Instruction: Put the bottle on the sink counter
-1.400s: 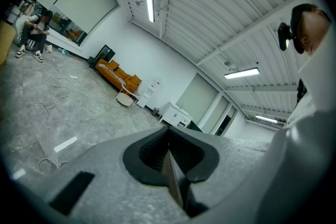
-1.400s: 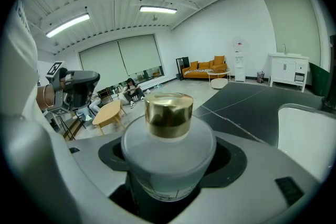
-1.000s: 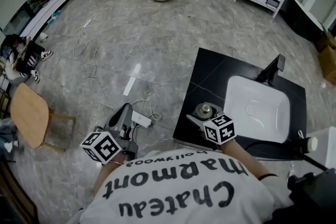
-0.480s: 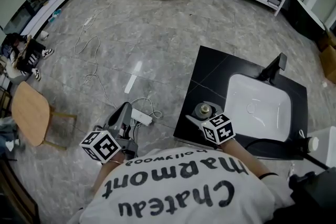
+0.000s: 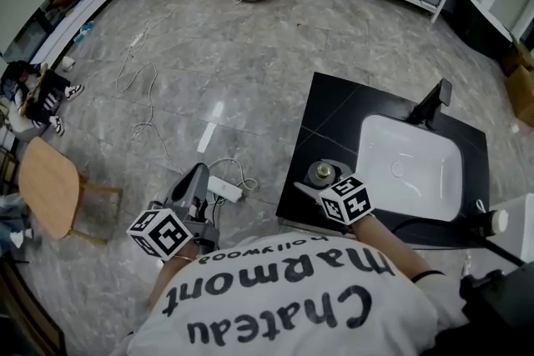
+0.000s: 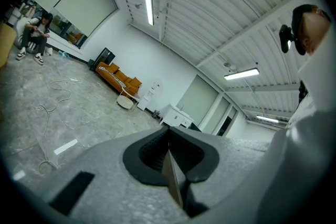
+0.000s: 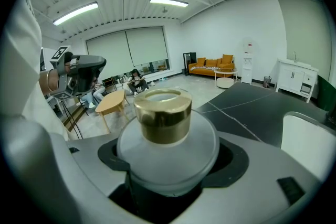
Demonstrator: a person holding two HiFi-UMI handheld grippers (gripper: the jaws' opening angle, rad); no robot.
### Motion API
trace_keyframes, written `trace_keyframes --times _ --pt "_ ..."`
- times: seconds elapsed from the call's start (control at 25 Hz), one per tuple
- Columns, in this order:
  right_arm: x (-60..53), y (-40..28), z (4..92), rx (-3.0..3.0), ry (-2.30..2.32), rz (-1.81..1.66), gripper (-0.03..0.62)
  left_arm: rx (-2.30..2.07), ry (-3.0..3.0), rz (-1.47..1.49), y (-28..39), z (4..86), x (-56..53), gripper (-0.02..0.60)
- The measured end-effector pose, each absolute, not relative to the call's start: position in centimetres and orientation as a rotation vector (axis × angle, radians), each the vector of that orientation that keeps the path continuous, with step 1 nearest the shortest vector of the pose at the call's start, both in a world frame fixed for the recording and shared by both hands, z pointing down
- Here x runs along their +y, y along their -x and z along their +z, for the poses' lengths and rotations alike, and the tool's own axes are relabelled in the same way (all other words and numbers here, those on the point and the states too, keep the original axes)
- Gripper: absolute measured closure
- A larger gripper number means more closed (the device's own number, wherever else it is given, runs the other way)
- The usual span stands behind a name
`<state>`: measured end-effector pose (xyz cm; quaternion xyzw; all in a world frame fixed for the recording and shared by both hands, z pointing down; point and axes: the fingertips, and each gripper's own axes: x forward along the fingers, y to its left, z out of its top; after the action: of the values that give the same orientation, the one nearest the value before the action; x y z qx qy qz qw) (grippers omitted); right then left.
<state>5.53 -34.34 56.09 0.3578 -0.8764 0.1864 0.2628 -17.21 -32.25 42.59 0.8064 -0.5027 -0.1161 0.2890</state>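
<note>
The right gripper (image 5: pixel 322 179) is clamped on a round frosted-glass bottle with a gold cap (image 7: pixel 167 136), its jaws pressed on either side of the wide body, cap upward. In the head view the bottle sits over the near left corner of the black stone sink counter (image 5: pixel 334 117), left of the white rectangular basin (image 5: pixel 409 167). Whether its base touches the top I cannot tell. The left gripper (image 6: pixel 170 165) hangs over the floor, jaws together with nothing between them. To place the bottle well, I would hold it upright, lower it until the base bears flat (that corner is near the edge, so a little further in seems safer), then part the jaws slowly.
</note>
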Motion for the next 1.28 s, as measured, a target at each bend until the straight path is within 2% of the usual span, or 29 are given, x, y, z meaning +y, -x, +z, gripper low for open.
trace_keyframes --times 0.64,1.28 --pt "-33.8 -5.2 56.7 -2.315 -0.974 0.343 0.249 -1.404 -2.136 -0.342 19.2 41.7 -30.4 0.566" --pt "-33.7 -5.2 56.7 -2.309 -0.99 0.332 0.249 -1.427 -2.12 -0.348 20.7 41.5 -28.5 0.566"
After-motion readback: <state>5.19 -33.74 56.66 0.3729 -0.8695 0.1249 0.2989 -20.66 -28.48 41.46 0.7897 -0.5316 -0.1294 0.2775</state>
